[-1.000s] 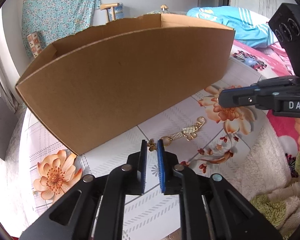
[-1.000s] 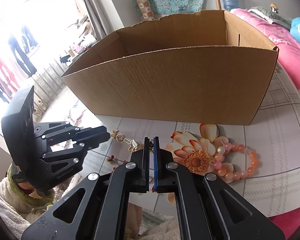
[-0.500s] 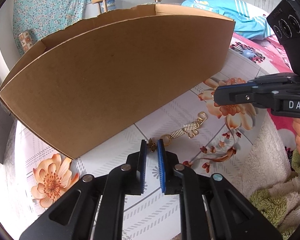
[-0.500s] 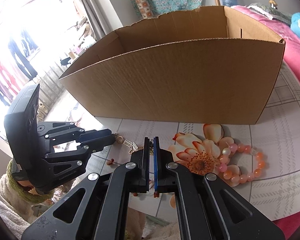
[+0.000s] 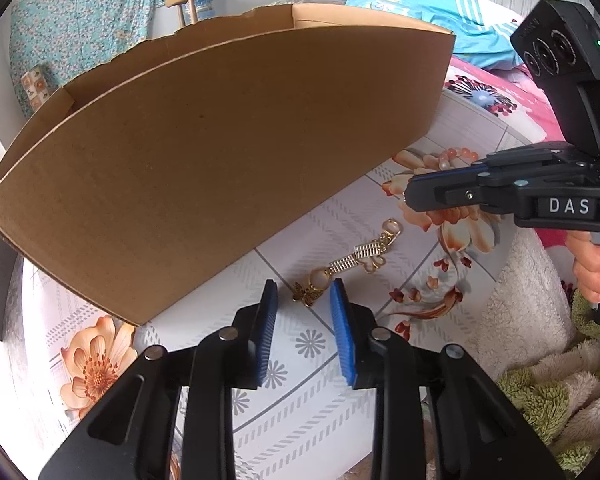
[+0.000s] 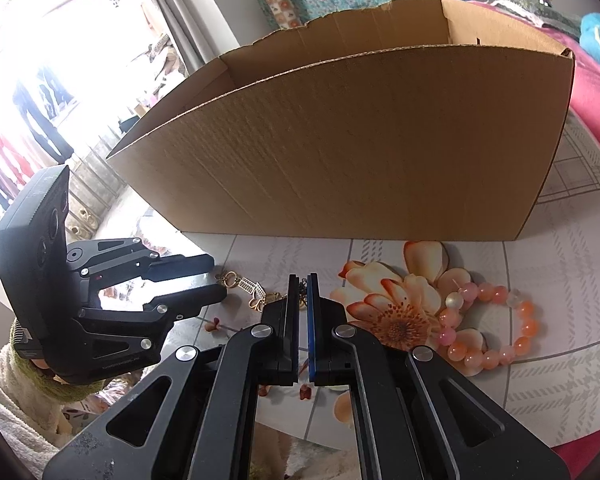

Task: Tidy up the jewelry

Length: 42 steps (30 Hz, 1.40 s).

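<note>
On the flowered bench [image 5: 308, 432], right in front of a big open cardboard box [image 5: 228, 168], lay a gold chain [image 5: 352, 262] with a little butterfly charm at its near end. The left gripper [image 5: 304, 300] sat low over that charm with its blue-padded fingers [image 5: 270, 320] just having spread apart, the butterfly lying loose between the tips and not pinched by either pad. Over on the other side, the right gripper [image 6: 303, 280] hovered above the far end of the same chain with its fingers pressed together; something thin and dark showed at the slit between the tips, but honestly I couldn't tell if it was gripping anything. A pink and orange bead bracelet [image 6: 492, 328] lay on the bench to the right of that gripper, next to a printed orange flower and just short of the box's front wall. A hand [image 5: 592, 264] was wrapped around the right gripper's handle.
</note>
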{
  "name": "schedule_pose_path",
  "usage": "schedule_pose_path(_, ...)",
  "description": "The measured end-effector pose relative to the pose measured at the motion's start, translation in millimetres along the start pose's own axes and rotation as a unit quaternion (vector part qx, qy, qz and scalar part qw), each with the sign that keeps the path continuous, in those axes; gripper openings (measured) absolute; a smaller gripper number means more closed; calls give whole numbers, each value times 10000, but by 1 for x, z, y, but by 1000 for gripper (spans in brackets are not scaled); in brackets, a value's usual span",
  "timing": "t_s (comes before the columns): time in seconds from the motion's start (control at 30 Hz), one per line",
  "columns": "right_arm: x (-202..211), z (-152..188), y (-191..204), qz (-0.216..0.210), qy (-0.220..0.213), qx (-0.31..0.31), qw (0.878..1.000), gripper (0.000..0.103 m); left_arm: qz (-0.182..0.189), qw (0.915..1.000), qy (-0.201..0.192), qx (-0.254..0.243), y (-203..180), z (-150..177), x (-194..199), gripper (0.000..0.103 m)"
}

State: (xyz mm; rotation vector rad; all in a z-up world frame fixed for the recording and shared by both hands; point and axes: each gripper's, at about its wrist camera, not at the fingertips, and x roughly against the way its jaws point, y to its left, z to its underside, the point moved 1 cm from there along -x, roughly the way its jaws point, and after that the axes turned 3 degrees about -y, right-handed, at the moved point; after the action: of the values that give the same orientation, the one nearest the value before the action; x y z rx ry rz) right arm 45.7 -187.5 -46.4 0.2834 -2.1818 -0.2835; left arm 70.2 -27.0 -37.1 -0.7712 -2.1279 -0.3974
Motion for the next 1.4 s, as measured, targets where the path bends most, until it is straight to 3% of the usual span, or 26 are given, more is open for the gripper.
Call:
schedule_pose_path(0.2, 1, -1, -2, -27, -14, -4, 10000, 2, 126, 9999, 31, -111, 3, -3, -3, 25)
schedule_pose_path(0.33, 2, 0, -4, -50, -23, -28, 10000, 2, 185, 9996, 97, -200, 1, -6, -4, 12)
schedule_pose_path(0.73, 16, 1, -2, -2, -143, 37, 9999, 2, 66, 9999, 22, -139, -2, -1, 1, 12)
schedule_pose_path(0.9, 30, -2, 6, 32, -286, 148, 9995, 2, 150, 9993, -328, -26, -2, -4, 28, 12)
schedule_pose_path(1.07, 61, -21, 19, -199, -663, 315, 9971, 2, 468, 9945, -921, 147, -2, -26, 79, 12)
schedule_pose_path(1.23, 88, -53, 30, -601, -1055, 566, 9910, 2, 769, 9854, -1488, 305, 15, -69, 120, 12)
schedule_pose_path(1.33, 89, -83, 32, -678, -1075, 749, 9891, 2, 975, 9847, -1369, 454, 37, -99, 113, 12)
schedule_pose_path(1.4, 81, -104, 29, -699, -940, 773, 9901, 2, 916, 9886, -1083, 500, 54, -118, 95, 12)
